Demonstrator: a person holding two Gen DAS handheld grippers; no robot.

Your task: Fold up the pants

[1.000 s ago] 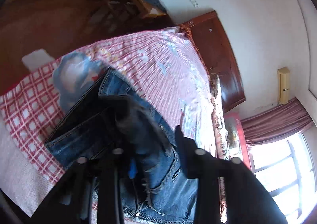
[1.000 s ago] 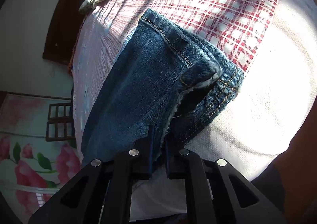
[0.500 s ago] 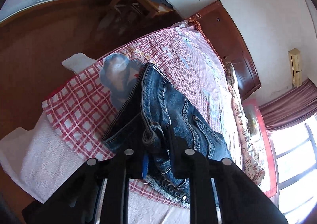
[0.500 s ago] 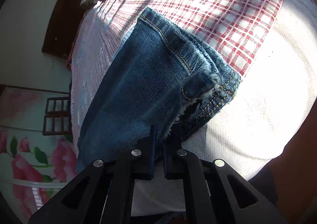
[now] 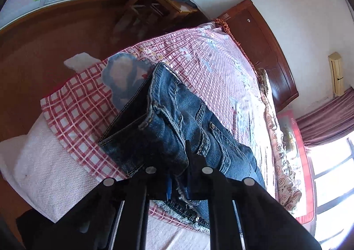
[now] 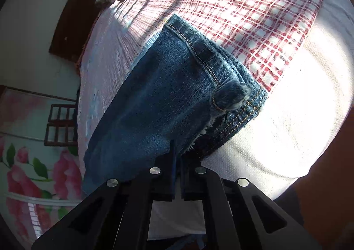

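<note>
Mid-fold: my left gripper (image 5: pixel 178 174) and right gripper (image 6: pixel 177 165), both clamped on the blue denim pants (image 6: pixel 159 99), must next lay them flat.

Open bedspread (image 5: pixel 208 55) beyond (headboard (image 5: pixel 263 51) behind)
</note>
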